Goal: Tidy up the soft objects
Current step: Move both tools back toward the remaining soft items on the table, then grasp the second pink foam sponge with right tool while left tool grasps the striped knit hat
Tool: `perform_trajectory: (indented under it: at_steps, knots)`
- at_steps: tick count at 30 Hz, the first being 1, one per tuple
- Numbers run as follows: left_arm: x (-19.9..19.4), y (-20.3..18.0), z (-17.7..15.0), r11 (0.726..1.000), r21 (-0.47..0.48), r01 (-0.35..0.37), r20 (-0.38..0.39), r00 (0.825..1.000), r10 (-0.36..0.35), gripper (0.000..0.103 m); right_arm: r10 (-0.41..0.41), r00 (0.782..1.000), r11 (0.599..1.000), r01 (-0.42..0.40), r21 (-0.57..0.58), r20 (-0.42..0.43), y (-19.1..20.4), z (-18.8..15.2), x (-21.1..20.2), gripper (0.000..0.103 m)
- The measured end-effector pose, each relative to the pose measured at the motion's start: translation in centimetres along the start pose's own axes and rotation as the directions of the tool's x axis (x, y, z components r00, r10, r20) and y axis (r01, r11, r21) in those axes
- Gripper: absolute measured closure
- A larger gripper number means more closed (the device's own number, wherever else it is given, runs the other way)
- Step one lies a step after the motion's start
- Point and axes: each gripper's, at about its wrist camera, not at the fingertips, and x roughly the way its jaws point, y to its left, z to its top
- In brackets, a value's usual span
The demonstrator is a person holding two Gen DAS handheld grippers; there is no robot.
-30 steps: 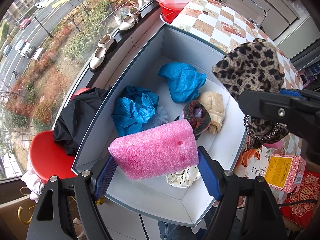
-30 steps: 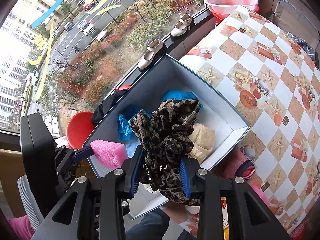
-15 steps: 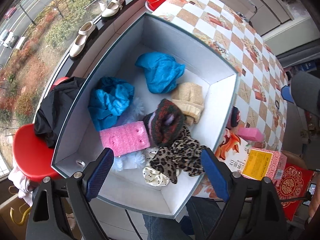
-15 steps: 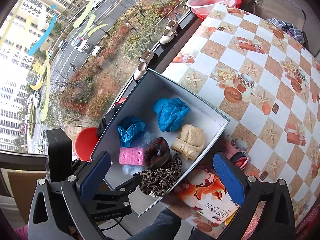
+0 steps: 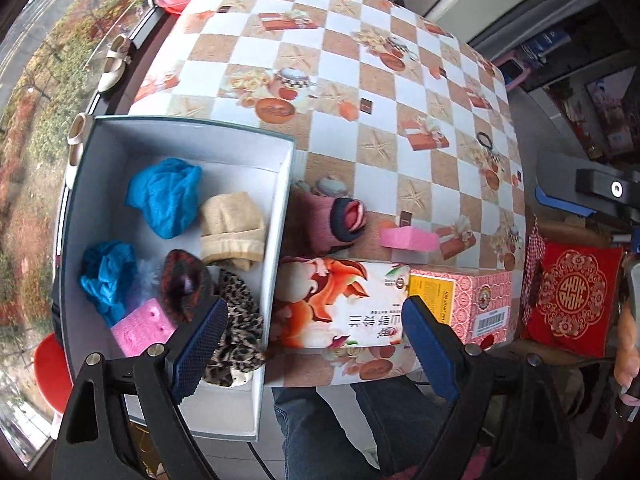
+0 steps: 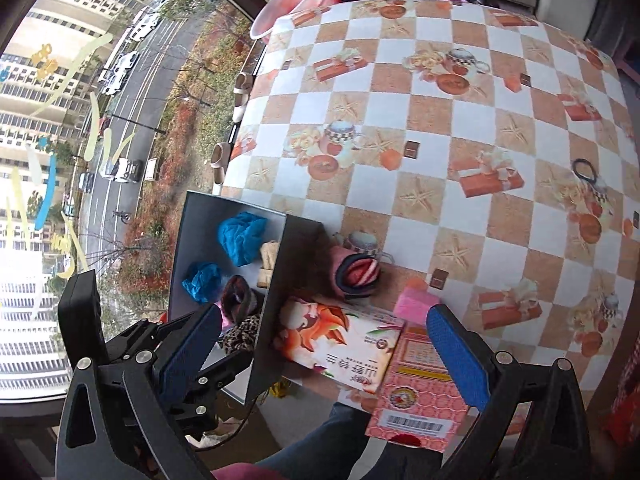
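Beside the grey box (image 5: 276,216), on its table side, the pink sponge (image 5: 408,239) and the rolled pink sock (image 5: 340,222) are lying outside. I am holding my left gripper (image 5: 316,344) and right gripper (image 6: 324,354) spread wide, empty. Leopard cloth (image 5: 236,332) is sitting inside the box. Next, I judge, I should be reaching for the sponge.

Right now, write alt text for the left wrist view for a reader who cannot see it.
The open left gripper hovers empty over the table edge, beside a white box holding blue cloths, a beige sock, a leopard-print cloth and a pink sponge. On the checkered tablecloth lie a rolled pink sock and another pink sponge.
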Motion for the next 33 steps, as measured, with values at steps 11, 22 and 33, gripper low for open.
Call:
perform_trajectory:
  at_steps: [11,22,33]
  knots:
    - [5.0,-5.1,2.4,0.998,0.044,-0.041,-0.097,0.994,0.045,0.012,-0.027,0.98,0.987,0.057,0.149,-0.195,-10.4,-0.2,5.2,0.0]
    - [6.4,-4.6,2.0,0.995,-0.01,-0.102,-0.129,0.987,0.1,0.012,-0.04,0.844,0.999,0.037,-0.016,-0.535,-9.5,2.0,17.6,0.0]
    - [12.6,-5.8,4.7,0.991,-0.044,-0.124,-0.235,0.966,0.11,0.012,-0.348,0.85,0.934,0.351,-0.066,-0.396,-18.7,3.1,15.3,0.0]
